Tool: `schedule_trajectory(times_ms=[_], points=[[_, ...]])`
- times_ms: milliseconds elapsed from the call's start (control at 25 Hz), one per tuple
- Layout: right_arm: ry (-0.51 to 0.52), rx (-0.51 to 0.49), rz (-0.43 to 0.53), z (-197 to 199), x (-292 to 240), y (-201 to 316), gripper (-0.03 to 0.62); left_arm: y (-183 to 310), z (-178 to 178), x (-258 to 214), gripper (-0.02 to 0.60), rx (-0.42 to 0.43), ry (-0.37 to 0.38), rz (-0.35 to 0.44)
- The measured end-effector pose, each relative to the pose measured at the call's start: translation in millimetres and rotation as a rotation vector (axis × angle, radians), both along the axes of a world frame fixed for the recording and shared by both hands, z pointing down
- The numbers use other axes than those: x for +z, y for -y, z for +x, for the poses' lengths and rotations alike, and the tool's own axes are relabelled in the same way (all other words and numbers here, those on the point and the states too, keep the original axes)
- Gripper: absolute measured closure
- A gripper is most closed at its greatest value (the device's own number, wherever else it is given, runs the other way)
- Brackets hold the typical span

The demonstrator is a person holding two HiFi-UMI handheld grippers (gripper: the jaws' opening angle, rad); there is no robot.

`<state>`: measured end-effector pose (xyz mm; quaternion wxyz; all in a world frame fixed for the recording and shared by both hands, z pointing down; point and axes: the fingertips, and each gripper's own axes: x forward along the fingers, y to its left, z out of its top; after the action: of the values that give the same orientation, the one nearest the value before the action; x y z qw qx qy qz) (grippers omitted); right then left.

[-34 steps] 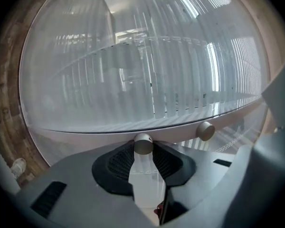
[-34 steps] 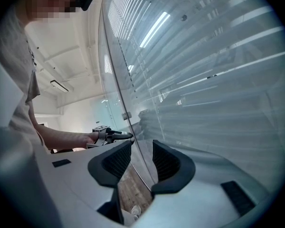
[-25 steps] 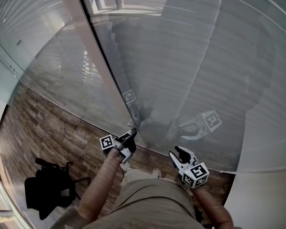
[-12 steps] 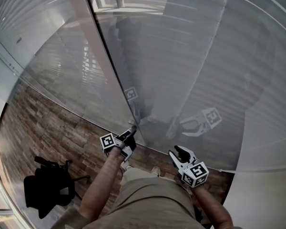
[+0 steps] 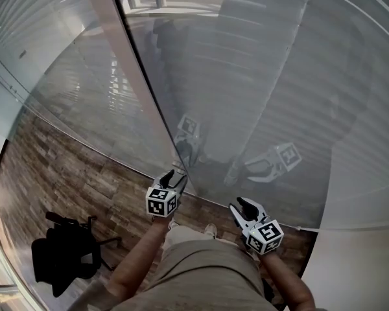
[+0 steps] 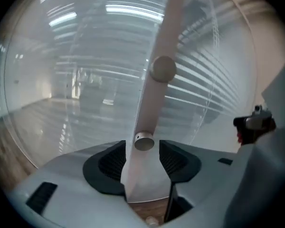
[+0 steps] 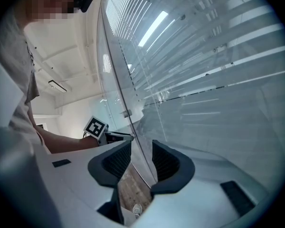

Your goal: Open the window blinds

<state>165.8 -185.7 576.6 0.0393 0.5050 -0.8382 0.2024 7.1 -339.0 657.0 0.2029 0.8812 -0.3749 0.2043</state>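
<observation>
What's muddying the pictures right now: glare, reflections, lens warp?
Head view: fisheye bows the white post; ghost reflections float in the glass. Left gripper view: ceiling-light streaks up top, near knob sharp. Right gripper view: one bright reflected strip, dark corners.

A post (image 5: 120,44) rises between the left pane (image 5: 65,89) and the right pane (image 5: 266,76) of a window, blinds (image 5: 246,50) across both. On the post, an upper knob (image 6: 162,69) sits above a lower knob (image 6: 144,142), which lies between the jaws of the left gripper (image 5: 174,177), jaws that have just been opening. The right gripper (image 5: 244,206) stands to its right, before the right pane. A chair (image 5: 65,254) stands on the floor (image 5: 71,173) at the person's left
</observation>
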Motion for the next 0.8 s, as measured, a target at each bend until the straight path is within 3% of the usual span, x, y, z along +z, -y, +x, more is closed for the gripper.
schedule_trajectory(times_ms=[120, 360, 600, 800], points=[[0.002, 0.007, 0.000, 1.3, 0.0, 0.5, 0.457, 0.6, 2.0, 3.4, 0.360, 0.018, 0.171, 0.097], [0.006, 0.012, 0.004, 3.1, -0.5, 4.7, 0.457, 2.1, 5.8, 0.3, 0.429, 0.031, 0.309, 0.216], [0.005, 0.007, 0.007, 4.1, -0.1, 8.6, 0.457, 5.1, 5.0, 1.4, 0.443, 0.028, 0.301, 0.211], [0.006, -0.004, 0.008, 3.2, -0.3, 11.6, 0.457, 7.2, 5.2, -3.2, 0.445, 0.005, 0.194, 0.145]])
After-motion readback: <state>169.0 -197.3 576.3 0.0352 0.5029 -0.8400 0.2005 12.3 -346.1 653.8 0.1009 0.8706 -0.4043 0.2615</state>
